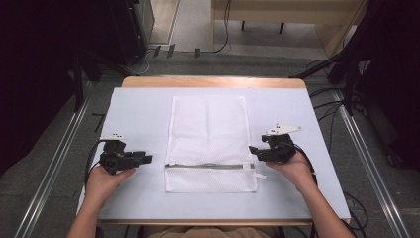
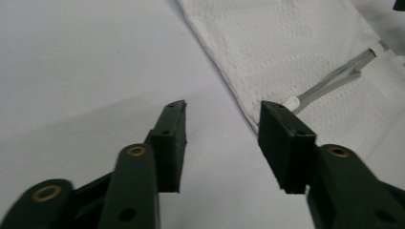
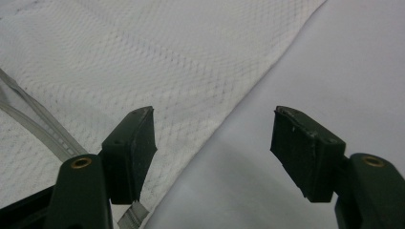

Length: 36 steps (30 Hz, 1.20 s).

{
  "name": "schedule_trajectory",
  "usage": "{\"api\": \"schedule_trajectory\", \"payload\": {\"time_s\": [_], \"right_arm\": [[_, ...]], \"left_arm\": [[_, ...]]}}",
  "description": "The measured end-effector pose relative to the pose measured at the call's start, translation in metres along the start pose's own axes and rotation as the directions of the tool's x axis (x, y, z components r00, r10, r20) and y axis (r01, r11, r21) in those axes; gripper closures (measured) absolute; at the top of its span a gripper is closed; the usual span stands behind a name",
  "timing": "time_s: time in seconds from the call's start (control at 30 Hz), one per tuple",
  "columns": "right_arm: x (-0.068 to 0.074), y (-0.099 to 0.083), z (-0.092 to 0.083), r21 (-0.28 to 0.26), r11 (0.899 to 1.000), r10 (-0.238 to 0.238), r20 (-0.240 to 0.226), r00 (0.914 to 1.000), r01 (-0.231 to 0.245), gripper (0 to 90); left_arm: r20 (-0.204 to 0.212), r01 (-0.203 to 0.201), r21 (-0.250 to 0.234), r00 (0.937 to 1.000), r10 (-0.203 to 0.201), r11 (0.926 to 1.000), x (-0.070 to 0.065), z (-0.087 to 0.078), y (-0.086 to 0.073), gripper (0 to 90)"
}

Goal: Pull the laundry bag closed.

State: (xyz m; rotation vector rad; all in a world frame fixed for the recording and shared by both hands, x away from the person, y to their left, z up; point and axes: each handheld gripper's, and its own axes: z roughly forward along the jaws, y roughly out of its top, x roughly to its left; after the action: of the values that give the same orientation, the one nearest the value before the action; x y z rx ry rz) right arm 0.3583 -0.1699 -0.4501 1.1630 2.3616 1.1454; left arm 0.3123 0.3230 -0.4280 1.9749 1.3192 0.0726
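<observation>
Both hand-held grippers, left (image 1: 146, 158) and right (image 1: 253, 149), flank your flat mesh bag (image 1: 208, 139) on the bench (image 1: 138, 106), jaws apart, likely to grab both edges.

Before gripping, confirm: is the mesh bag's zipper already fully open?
No, the mesh bag lies flat with its zipper running closed across it.
</observation>
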Motion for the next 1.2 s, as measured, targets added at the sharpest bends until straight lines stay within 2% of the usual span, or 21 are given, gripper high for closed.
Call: {"api": "schedule_trajectory", "payload": {"time_s": [0.1,0.13,0.23,0.4,0.53,0.67,0.8,1.0,1.07,1.2], "right_arm": [[-0.0003,0.0,0.0009,0.023,0.999,0.022,-0.005,0.9998,-0.022,33.9],[-0.0004,-0.0001,0.0008,0.03,0.999,0.019,-0.003,0.9998,-0.019,35.8],[-0.0002,-0.0002,0.0003,0.038,0.999,0.025,-0.018,0.9995,-0.025,38.5],[0.0007,0.0004,0.0011,0.044,0.998,0.035,-0.018,0.9992,-0.034,37.8],[0.0009,0.0,0.0015,0.049,0.998,0.026,-0.019,0.9995,-0.025,38.0],[0.0008,0.0006,0.0007,0.052,0.999,0.018,-0.027,0.9995,-0.016,42.9],[-0.0004,0.0011,0.0008,0.07,0.997,0.043,-0.031,0.9986,-0.041,44.9],[0.0004,0.0009,0.0014,0.084,0.996,0.037,-0.013,0.9992,-0.036,44.7],[0.0004,0.0022,0.0005,0.088,0.994,0.06,-0.003,0.9982,-0.06,46.9],[-0.0006,0.0032,-0.0012,0.086,0.994,0.063,0.011,0.998,-0.064,47.1]], "left_arm": [[-0.008,-0.002,0.001,1.0,0.002,1.0,0.0004,-0.0002,0.0005,49.2],[-0.022,-0.005,0.005,0.9997,0.005,1.0,0.0005,0.0002,0.0009,47.3],[-0.022,-0.003,0.004,0.9998,0.003,1.0,0.0,0.0019,0.0013,44.9],[-0.013,-0.01,-0.002,0.9999,0.01,0.9999,-0.0019,0.0023,0.0019,42.0],[-0.018,-0.012,-0.002,0.9998,0.012,0.9999,-0.0016,0.0014,0.0015,40.8],[-0.021,-0.009,-0.002,0.9997,0.009,1.0,-0.0014,0.0014,0.0014,40.5],[-0.021,-0.013,-0.005,0.9997,0.013,0.9999,-0.0019,0.0012,0.0014,40.3],[-0.021,-0.012,-0.004,0.9997,0.012,0.9999,-0.0012,0.001,0.0012,40.2],[-0.023,-0.014,-0.003,0.9996,0.014,0.9999,-0.001,0.0007,0.0012,40.2],[-0.024,-0.012,-0.002,0.9996,0.012,0.9999,-0.0012,0.0011,0.0012,40.0]]}}
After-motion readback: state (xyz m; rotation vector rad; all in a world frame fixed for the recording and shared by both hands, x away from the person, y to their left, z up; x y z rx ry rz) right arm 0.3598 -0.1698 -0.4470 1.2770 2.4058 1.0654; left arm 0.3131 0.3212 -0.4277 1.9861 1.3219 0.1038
